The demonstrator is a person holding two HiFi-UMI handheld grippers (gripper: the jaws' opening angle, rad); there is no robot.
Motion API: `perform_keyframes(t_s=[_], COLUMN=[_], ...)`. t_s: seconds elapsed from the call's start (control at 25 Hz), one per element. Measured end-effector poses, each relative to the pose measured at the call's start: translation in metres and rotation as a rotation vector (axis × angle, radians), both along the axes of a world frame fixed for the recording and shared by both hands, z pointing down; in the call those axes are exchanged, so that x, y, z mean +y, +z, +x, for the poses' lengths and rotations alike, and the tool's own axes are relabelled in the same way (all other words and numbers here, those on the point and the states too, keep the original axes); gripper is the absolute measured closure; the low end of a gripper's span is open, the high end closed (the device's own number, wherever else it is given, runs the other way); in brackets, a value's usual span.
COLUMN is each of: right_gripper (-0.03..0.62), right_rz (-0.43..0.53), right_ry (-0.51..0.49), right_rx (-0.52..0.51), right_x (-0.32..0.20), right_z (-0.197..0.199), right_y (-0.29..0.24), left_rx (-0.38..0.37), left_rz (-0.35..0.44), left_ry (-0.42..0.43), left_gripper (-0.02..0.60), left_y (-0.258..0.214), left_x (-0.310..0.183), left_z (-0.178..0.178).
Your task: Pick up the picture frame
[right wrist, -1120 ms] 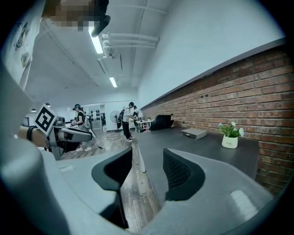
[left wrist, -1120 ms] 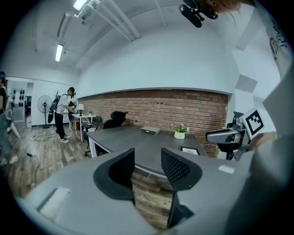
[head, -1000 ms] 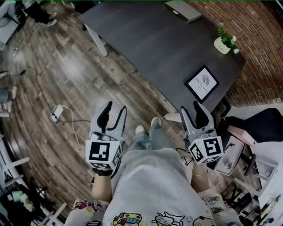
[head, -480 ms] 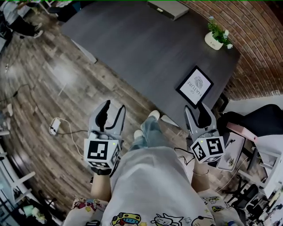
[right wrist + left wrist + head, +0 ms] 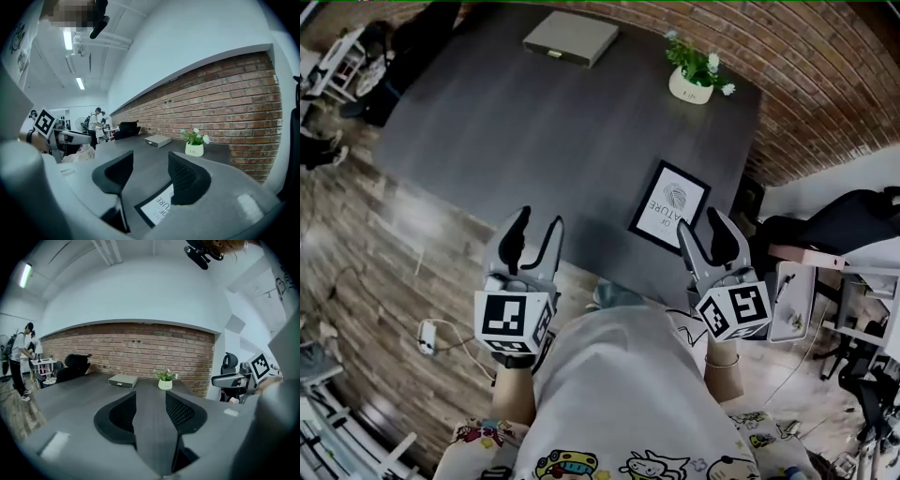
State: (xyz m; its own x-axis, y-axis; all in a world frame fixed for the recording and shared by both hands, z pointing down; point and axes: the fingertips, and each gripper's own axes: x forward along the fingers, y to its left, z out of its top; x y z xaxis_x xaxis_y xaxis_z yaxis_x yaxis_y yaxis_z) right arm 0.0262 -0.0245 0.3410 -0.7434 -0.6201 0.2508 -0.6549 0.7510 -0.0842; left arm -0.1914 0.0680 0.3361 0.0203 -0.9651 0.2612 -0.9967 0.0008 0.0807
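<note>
The picture frame (image 5: 669, 206), black-edged with a white printed card, lies flat near the front right corner of the dark table (image 5: 534, 131). My right gripper (image 5: 701, 225) hovers just right of its near end; its jaws have just been opening and stand open with nothing between them. In the right gripper view the picture frame (image 5: 159, 206) lies just below and ahead of the right gripper (image 5: 150, 159). My left gripper (image 5: 534, 225) is over the table's front edge, well left of the frame, open and empty. The left gripper (image 5: 150, 399) looks along bare tabletop.
A white potted plant (image 5: 694, 75) and a flat grey case (image 5: 572, 37) stand at the table's far side by the brick wall (image 5: 825, 84). A black chair (image 5: 853, 225) and a cluttered stand are to the right. A power strip (image 5: 427, 336) lies on the floor.
The table and picture frame have come nearer and lower in the head view. Both grippers have moved forward from over the floor to the table's front edge.
</note>
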Motion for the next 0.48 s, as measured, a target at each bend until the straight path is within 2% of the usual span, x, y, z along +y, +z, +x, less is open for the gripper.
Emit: perform_keyframes(t_s=[0.24, 0.48], right_gripper=[0.364, 0.364], right_rz=[-0.006, -0.012], right_ry=[0.107, 0.189], right_rx=[-0.021, -0.047], right_x=[-0.029, -0.041], right_z=[0.034, 0.059], right_y=[-0.002, -0.005], left_rx=[-0.009, -0.021], left_rz=[0.004, 0.0], left_ry=[0.123, 0.238], left_gripper=[0.377, 0.38], left_y=[-0.006, -0.011], left_x=[-0.06, -0.099], left_z=[0.029, 0.062])
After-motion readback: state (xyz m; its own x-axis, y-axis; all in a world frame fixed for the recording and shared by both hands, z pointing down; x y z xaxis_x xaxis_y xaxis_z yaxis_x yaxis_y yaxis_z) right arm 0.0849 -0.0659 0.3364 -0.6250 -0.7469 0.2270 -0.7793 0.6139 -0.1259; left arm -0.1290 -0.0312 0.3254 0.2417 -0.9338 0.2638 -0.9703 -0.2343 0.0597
